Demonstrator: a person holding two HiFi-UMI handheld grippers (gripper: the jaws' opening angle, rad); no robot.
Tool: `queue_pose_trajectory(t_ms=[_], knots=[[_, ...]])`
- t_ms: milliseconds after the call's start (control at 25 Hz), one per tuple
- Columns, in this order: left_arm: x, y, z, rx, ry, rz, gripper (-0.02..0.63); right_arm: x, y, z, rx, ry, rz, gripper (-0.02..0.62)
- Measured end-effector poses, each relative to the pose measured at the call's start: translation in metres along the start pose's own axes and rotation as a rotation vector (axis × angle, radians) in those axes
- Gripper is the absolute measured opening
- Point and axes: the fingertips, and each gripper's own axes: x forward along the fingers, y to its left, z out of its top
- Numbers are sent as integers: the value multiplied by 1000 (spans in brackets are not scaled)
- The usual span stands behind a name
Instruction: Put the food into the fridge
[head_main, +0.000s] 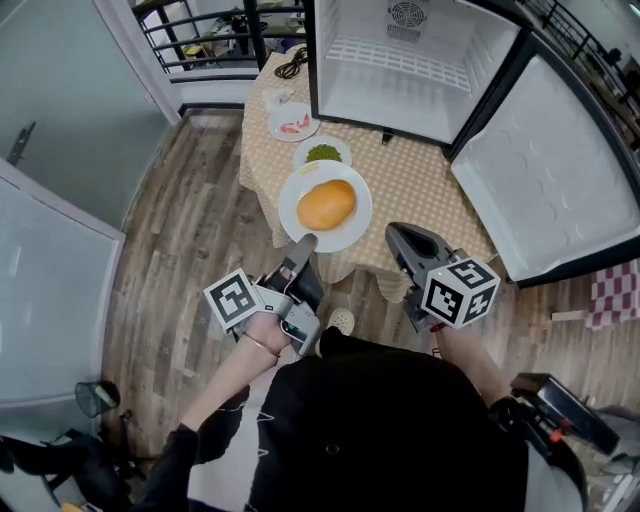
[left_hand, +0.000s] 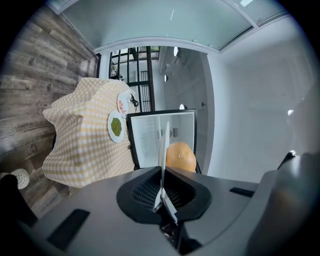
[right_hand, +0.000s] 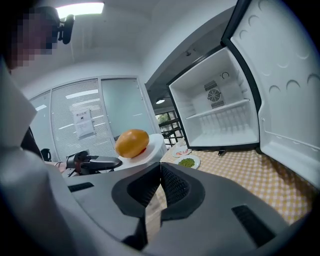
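Observation:
My left gripper (head_main: 304, 244) is shut on the near rim of a white plate (head_main: 352, 226) that carries a round orange bun (head_main: 326, 204). It holds the plate up over the table's near edge. In the left gripper view the plate (left_hand: 164, 145) shows edge-on between the jaws, with the bun (left_hand: 181, 156) beyond. My right gripper (head_main: 402, 240) hangs to the right of the plate, shut and with nothing in it. From the right gripper view the bun (right_hand: 132, 142) sits on the raised plate (right_hand: 153, 148). The small fridge (head_main: 400, 70) stands open on the table's far side.
A yellow checked cloth covers the table (head_main: 420, 180). On it are a small plate of green food (head_main: 322, 153) and a plate of pink food (head_main: 293, 123), both left of the fridge front. The fridge door (head_main: 560, 180) swings out to the right. A dark cable (head_main: 292, 62) lies at the back.

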Motion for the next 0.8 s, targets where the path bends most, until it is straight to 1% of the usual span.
queue_pose_trajectory(t_ms=[200, 480, 680, 800], knots=[[42, 7, 20, -1, 32, 11, 21, 25, -37, 23, 17, -19, -18, 17], [98, 21, 44, -18, 50, 24, 21, 51, -86, 42, 50, -33, -46, 17], [126, 19, 57, 0, 78, 17, 20, 59, -104, 55, 58, -47, -70, 15], [142, 16, 64, -3, 80, 8, 20, 61, -109, 60, 84, -59, -62, 15]])
